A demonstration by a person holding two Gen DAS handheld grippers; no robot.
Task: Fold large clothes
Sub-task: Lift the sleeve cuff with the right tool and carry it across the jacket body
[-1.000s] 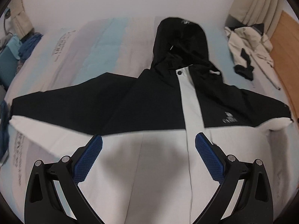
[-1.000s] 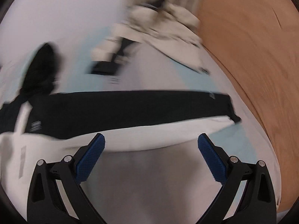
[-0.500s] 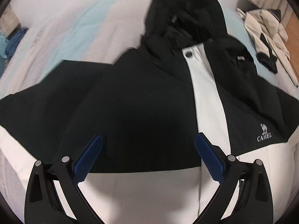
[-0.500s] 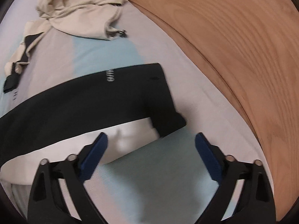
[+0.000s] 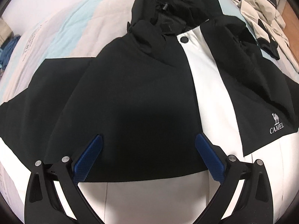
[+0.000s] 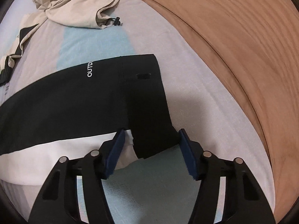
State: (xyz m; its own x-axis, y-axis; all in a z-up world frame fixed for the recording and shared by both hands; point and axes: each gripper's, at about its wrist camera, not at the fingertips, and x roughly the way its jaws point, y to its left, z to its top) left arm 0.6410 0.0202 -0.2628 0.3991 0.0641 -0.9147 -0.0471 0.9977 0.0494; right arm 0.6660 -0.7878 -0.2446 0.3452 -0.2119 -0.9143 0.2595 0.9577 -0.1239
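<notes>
- Since the earlier frames, both grippers have been brought lower and nearer to the jacket (image 5: pixel 130 97), which now fills most of the left wrist view; the right gripper (image 6: pixel 151 143) has been carried along the sleeve (image 6: pixel 74 100) to its cuff (image 6: pixel 149 112)
- The black-and-white hooded jacket is seen spread flat, front up, on the bed (image 5: pixel 65 33), with its hood (image 5: pixel 177 1) toward the far edge of the bed and its arms stretched out to either side
- A white placket (image 5: pixel 209 78) with a dark snap button is seen running down the chest, and a camel logo with lettering (image 5: pixel 276 125) is printed on the black panel beside it
- The left gripper (image 5: pixel 148 147) is held over the black chest panel with its jaws wide apart; nothing is gripped between them
- The jaws of the right gripper are closing, with the black cuff end of the sleeve between them; the blue pads (image 6: pixel 116 149) are not yet pressed on the cloth
- The cuff lies near the bed's edge next to the wooden floor (image 6: pixel 243 46)
- A crumpled beige garment (image 6: pixel 74 1) is seen lying toward the far corner of the bed, well apart from the sleeve
- Blue cloth (image 5: pixel 7 52) is glimpsed beyond the opposite edge of the bed
</notes>
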